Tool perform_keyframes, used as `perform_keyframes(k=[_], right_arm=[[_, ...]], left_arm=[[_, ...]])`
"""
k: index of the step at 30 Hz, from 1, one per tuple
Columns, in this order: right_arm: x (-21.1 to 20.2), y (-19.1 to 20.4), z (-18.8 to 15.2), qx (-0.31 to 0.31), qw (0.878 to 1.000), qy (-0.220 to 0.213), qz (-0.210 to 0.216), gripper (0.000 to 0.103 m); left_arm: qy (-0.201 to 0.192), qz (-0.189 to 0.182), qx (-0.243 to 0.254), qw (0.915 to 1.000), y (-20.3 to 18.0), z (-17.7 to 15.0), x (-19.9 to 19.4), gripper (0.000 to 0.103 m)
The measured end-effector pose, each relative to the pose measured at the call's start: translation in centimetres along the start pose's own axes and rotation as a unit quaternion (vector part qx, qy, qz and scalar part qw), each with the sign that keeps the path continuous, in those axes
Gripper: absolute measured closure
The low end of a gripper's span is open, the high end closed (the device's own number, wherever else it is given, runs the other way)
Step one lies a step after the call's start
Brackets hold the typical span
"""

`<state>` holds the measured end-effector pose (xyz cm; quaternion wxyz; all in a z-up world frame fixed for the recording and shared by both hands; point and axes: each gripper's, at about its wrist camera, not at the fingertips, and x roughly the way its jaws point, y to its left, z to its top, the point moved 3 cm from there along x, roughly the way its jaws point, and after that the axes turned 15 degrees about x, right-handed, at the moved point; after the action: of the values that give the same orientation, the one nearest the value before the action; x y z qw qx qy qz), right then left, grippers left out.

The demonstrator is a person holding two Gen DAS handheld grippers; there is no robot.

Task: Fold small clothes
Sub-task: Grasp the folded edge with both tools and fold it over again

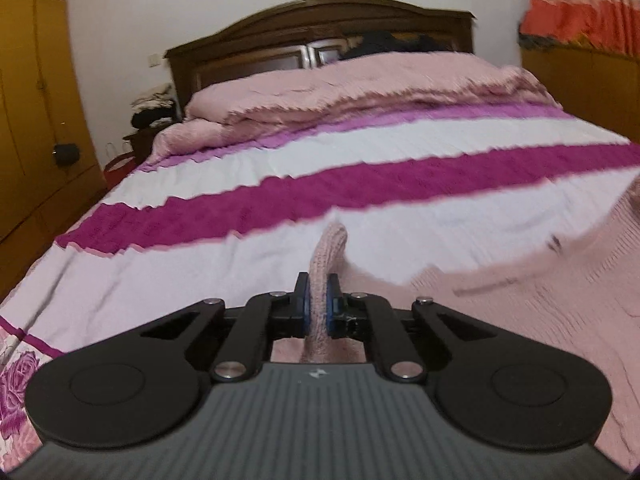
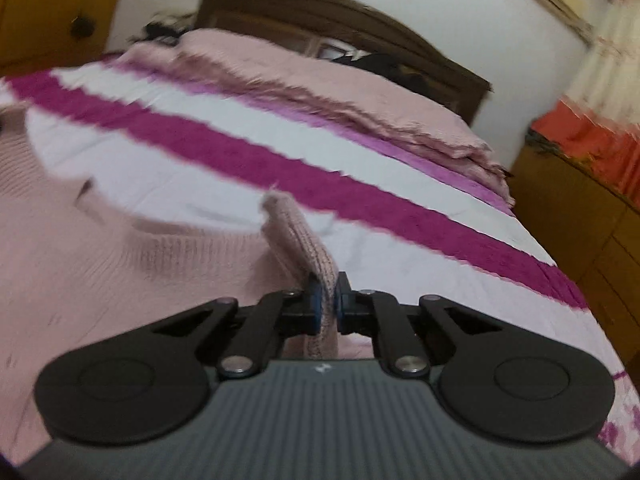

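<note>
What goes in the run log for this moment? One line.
left tool: shut on pink knit garment | right tool: shut on same garment | surface: striped bedspread

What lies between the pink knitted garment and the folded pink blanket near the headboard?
Only bare striped bedsheet separates the pink knitted garment from the folded pink blanket; both wrist views show it.

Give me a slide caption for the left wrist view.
Left gripper shut on a fold of pink knit sweater above the striped bedspread.
</note>
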<state>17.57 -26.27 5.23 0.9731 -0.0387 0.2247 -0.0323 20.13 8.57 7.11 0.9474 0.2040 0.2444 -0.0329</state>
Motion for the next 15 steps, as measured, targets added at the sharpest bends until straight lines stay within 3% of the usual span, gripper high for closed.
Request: perform_keyframes(k=[5,9,11,15], right_arm=[[2.8,-1.1,-1.3,0.020,0.999,0.024,-0.017,0.094],[5.2,-0.7,-4.3,0.023,0.996,0.078,-0.023,0.092],[4.9,-0.7,-4.5,0.021,0.997,0.070,-0.025,0.091],[4.6,-0.6,-3.4,0.024,0.996,0.089,-0.011,0.090]], left_arm=[[0.021,0.009,-0.005,0.9997,0.7,-0.4,2.4,0.095],[0.072,0.012,-0.016,0.9972,0.5,-2.8,5.1,0.095],[0.088,0.006,-0.017,0.9959,0.4,-4.0,5.9,0.095],[0.079,0.004,-0.021,0.9966,0.8,-4.3,6.0,0.095]])
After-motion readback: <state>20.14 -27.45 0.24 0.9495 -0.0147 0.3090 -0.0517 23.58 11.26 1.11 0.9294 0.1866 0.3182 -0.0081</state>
